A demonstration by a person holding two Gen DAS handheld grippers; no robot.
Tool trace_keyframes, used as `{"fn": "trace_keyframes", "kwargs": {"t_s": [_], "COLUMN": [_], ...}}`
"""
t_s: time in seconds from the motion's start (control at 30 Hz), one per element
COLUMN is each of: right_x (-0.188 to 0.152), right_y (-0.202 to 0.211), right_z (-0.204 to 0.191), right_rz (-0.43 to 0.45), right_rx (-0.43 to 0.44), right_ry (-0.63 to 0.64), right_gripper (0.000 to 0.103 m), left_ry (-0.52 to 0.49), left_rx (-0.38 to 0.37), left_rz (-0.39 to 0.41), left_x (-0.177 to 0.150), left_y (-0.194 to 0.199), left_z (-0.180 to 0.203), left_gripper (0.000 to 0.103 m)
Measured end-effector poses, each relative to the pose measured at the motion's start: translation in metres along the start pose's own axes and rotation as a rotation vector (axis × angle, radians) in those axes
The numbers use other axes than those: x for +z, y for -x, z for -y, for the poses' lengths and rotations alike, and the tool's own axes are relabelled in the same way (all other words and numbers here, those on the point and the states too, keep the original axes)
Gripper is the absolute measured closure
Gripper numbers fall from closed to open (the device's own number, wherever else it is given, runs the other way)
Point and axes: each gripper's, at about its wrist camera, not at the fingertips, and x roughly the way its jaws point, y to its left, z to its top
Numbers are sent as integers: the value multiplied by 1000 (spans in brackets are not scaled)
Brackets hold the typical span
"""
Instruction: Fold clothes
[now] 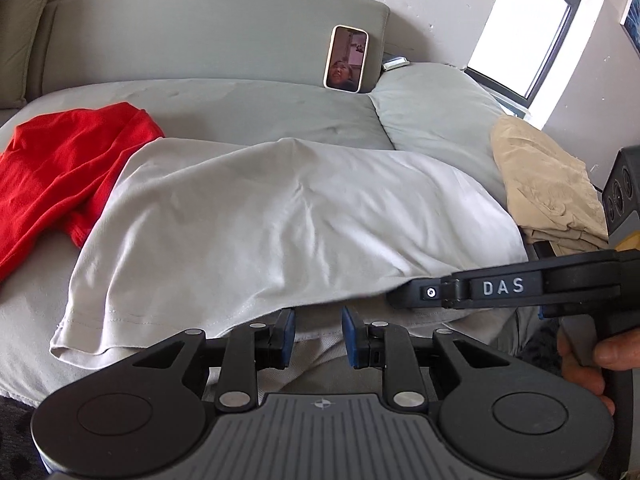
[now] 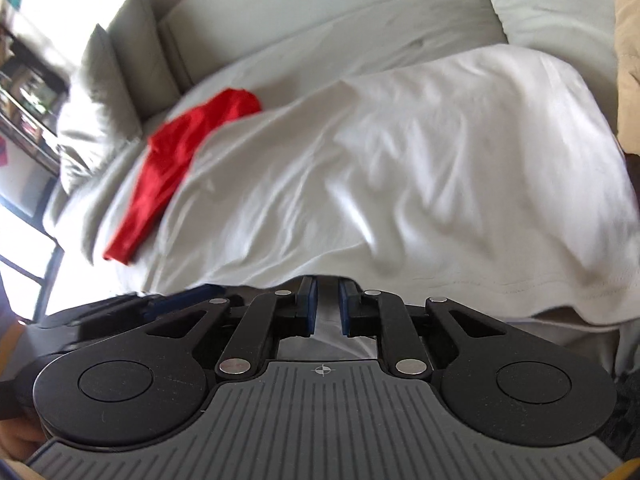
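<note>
A light grey shirt (image 1: 280,208) lies spread across the grey sofa seat (image 1: 240,108), its near edge lifted. My left gripper (image 1: 319,332) is at that edge. The hem drapes over its blue pads (image 1: 286,332), fabric fills the gap between them, and it is shut on the shirt. My right gripper (image 1: 400,294) comes in from the right, close beside it, its tip under the same edge. In the right wrist view the right gripper (image 2: 328,306) has its pads close together with white cloth (image 2: 400,160) pinched between them. A red garment (image 1: 60,168) lies at the left, partly under the shirt.
Folded beige clothes (image 1: 552,184) rest at the right end of the seat next to a pale cushion (image 1: 432,108). A phone (image 1: 346,58) leans on the backrest. A grey box (image 1: 622,192) stands at the far right. A hand (image 1: 592,360) holds the right gripper's handle.
</note>
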Motion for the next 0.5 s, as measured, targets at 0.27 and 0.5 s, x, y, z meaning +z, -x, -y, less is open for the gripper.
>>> {"fn": "trace_keyframes", "kwargs": {"t_s": [0.27,0.5], "right_x": [6,9], "right_y": [-11,-16], "right_z": [-2,4], "right_rz": [66,-70], "right_rx": [-18,84], "right_ry": [-67,-148], "right_gripper": [81,77], "left_ry": [-35,15], "left_rx": [-11,-22], "left_rz": [-44,38], "left_x": [-6,-10], "left_y": [-1,46], "left_z": [2,-11], "left_gripper": [81,81]}}
